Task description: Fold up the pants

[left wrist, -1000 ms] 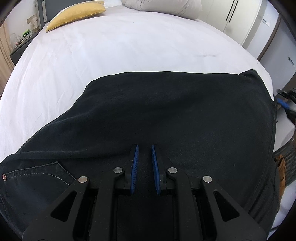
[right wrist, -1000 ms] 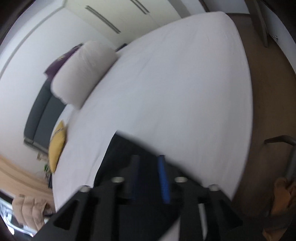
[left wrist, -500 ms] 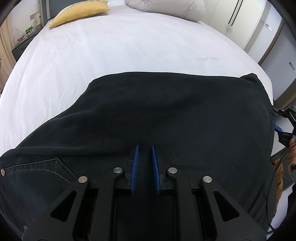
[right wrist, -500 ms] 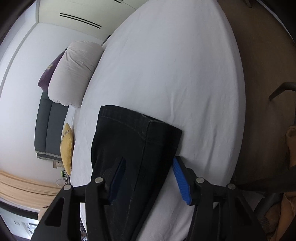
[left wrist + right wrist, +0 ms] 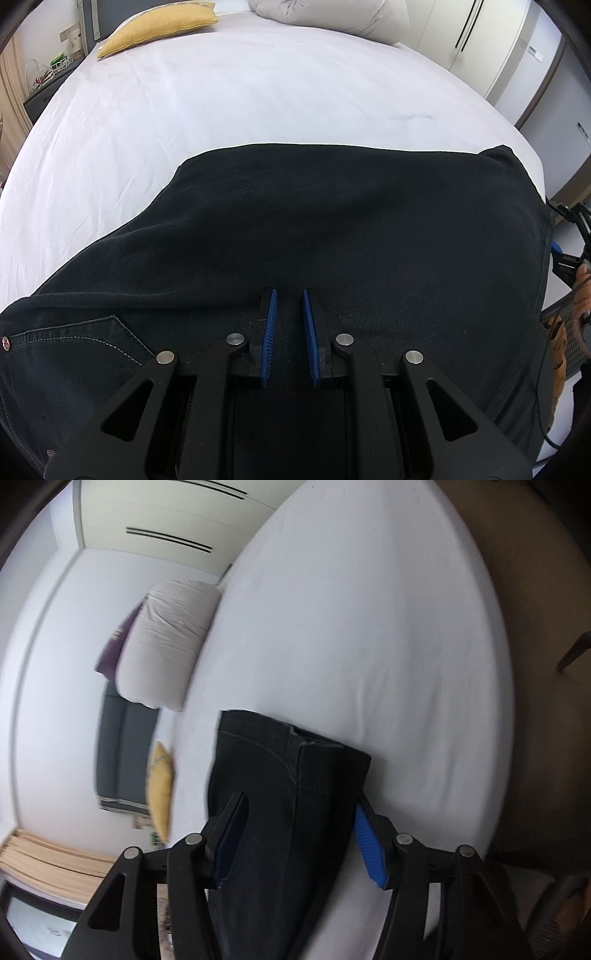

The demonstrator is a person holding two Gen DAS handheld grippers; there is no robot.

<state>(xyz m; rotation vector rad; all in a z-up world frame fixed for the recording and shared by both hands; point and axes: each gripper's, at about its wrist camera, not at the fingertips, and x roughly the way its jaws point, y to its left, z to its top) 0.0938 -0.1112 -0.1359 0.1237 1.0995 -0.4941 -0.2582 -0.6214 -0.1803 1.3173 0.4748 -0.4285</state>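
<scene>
White bed sheet (image 5: 258, 110) carries black jeans (image 5: 332, 229) lying lengthwise left to right. Right gripper (image 5: 301, 812), spread wide, straddles the hem end; left gripper (image 5: 288, 310), nearly pressed together, rests mid-leg.

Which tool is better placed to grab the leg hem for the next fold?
Right, probably. The right tool is open with its fingers either side of the pants close to the hem. The left tool sits narrow over mid-fabric, far from any edge.

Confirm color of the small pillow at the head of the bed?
Mustard yellow pillow, plain with no pattern; clearest in the left wrist view.
</scene>
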